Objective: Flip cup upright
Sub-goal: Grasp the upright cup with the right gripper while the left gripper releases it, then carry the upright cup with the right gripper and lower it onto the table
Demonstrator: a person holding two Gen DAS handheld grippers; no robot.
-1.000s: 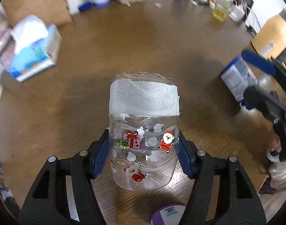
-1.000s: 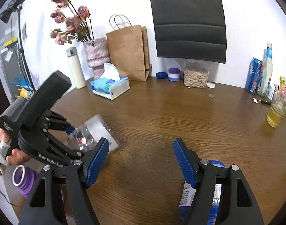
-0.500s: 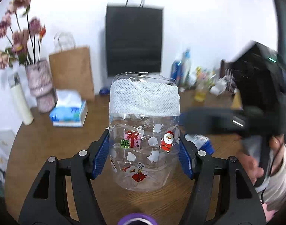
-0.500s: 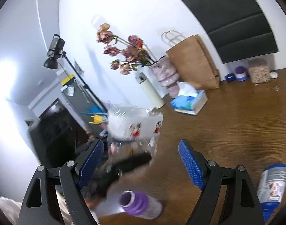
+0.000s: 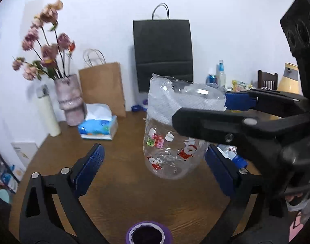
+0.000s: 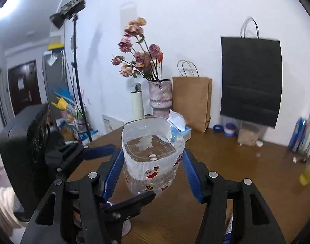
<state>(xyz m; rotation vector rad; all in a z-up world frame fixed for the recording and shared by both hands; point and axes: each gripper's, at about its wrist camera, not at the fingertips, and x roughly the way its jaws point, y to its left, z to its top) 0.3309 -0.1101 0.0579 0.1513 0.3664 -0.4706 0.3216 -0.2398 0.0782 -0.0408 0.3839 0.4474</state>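
Observation:
The cup (image 5: 175, 138) is clear plastic with Christmas stickers and a white mesh band near its rim. It is held in the air above the wooden table (image 5: 122, 193), open end up. My right gripper (image 6: 152, 172) is shut on the cup (image 6: 152, 162) across the banded part; in the left wrist view its black fingers (image 5: 215, 122) reach in from the right. My left gripper (image 5: 155, 168) is open, its blue pads apart on either side of the cup's lower half without touching it.
A purple cup (image 5: 148, 233) stands just below my left gripper. At the back are a tissue box (image 5: 98, 128), a vase of dried flowers (image 5: 70, 99), a white flask (image 5: 47, 113), a brown bag (image 5: 103, 89) and a black bag (image 5: 163, 55). A blue-capped container (image 5: 234, 154) lies on the right.
My left gripper has opened and let go of the cup. My right gripper has closed on the cup's banded part and now holds it.

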